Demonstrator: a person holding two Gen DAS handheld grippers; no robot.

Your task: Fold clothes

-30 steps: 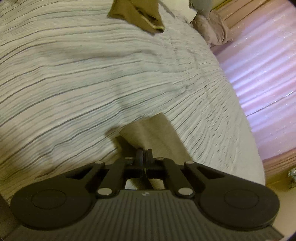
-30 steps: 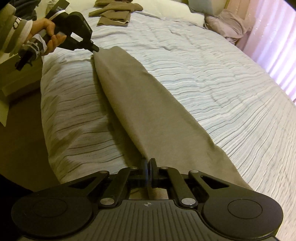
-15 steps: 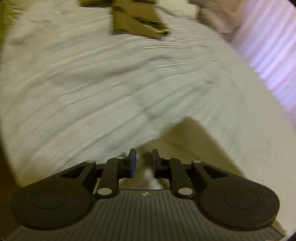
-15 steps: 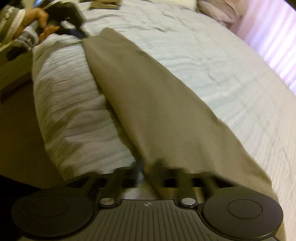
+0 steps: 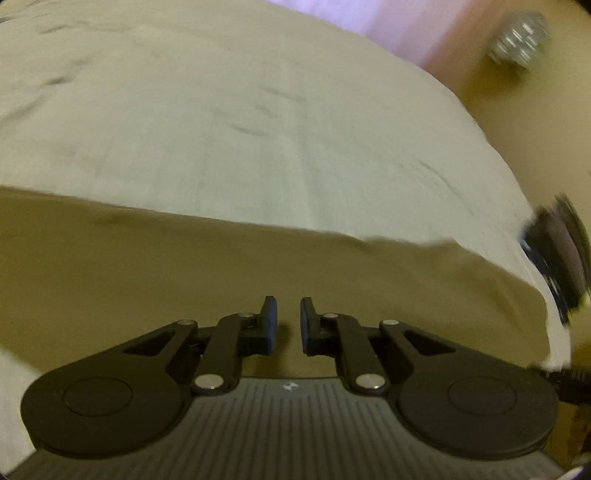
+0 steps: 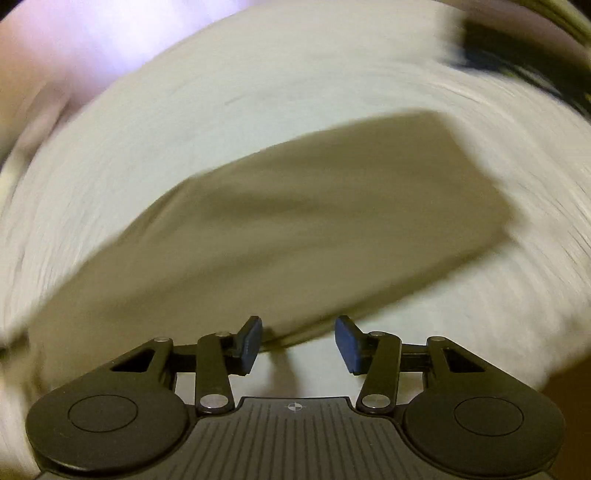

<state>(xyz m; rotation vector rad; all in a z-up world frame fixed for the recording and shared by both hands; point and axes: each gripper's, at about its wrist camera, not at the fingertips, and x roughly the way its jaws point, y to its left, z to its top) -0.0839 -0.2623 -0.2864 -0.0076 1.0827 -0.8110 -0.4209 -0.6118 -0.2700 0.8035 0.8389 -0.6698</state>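
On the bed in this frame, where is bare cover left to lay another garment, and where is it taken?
Free: the striped cover beyond the tan garment's far edge, up to the bed's rounded edge, and the cover around that garment in the right wrist view. Taken: the strip under the garment, just ahead of the left gripper and the right gripper, both open and empty.

- A bed point(image 5: 258, 122) with pale, faintly striped bedding fills both views.
- Pinkish-lit curtain point(image 5: 325, 14) beyond its far edge.
- Tan floor point(image 5: 524, 122) past the bed's right corner.
- Warm, dim light.
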